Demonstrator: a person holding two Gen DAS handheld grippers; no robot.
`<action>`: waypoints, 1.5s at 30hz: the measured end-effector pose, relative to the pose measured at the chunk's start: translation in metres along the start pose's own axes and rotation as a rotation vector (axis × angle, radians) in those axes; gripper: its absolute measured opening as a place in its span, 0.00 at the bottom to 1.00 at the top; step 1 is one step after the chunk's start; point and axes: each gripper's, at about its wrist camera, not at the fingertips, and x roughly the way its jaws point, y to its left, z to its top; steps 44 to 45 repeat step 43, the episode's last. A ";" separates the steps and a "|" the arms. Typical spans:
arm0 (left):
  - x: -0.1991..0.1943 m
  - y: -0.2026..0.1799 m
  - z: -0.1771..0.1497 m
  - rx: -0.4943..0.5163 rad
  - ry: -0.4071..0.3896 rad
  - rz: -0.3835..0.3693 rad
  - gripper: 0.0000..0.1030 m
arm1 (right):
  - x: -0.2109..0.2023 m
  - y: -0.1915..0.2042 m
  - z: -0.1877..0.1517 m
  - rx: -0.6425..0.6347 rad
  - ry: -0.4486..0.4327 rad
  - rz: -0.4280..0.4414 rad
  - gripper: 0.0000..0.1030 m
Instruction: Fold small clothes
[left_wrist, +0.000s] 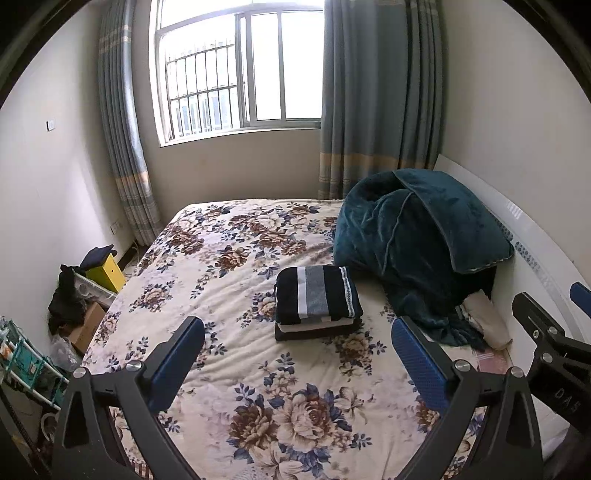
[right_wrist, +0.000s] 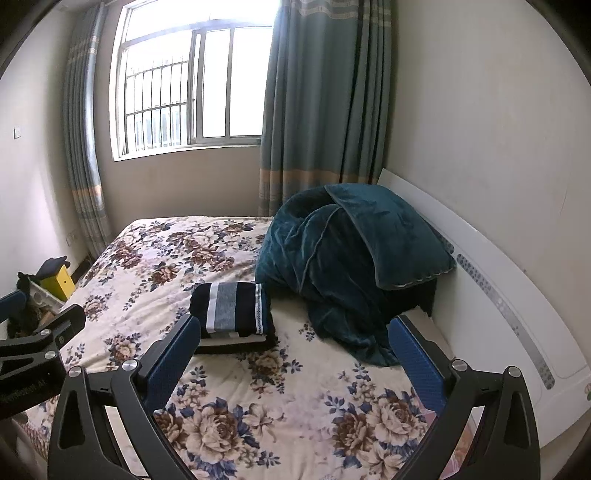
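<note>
Basically, the bed (left_wrist: 207, 266) with its floral cover filled the middle and lower part of both views, headboard along the right edge, window at upper centre with curtains either side. A teal blanket (left_wrist: 413, 251) sat heaped at centre right against the headboard. Clutter, including a yellow box (left_wrist: 107, 273), sat on the floor at the left edge.

The folded clothes stack (left_wrist: 317, 299) lay flat on the bed at frame centre, striped piece on top, just beside the blanket's lower left edge. Its long axis ran roughly left-right across the frame.

Left hand-held gripper (left_wrist: 297, 354) was spread wide, holding nothing, stack straight ahead of it between the fingers' line. Right hand-held gripper (right_wrist: 293, 352) was also wide and empty; the stack (right_wrist: 232, 314) lay ahead and to its left, close behind its left fingertip. Neither touched the stack.

Judging by that, the left one looked better centred on the stack. No unfolded small garment showed clearly; pale cloth (left_wrist: 484, 317) lay under the blanket's right edge.
</note>
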 end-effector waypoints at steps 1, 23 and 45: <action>0.000 0.000 0.000 0.001 0.000 -0.001 1.00 | 0.000 -0.002 -0.001 0.003 0.000 -0.001 1.00; -0.002 0.002 0.000 0.000 -0.001 0.004 1.00 | 0.000 0.002 0.005 0.003 -0.006 0.012 1.00; -0.007 0.007 0.006 -0.003 -0.006 0.008 1.00 | -0.004 0.009 0.013 0.009 -0.013 0.018 1.00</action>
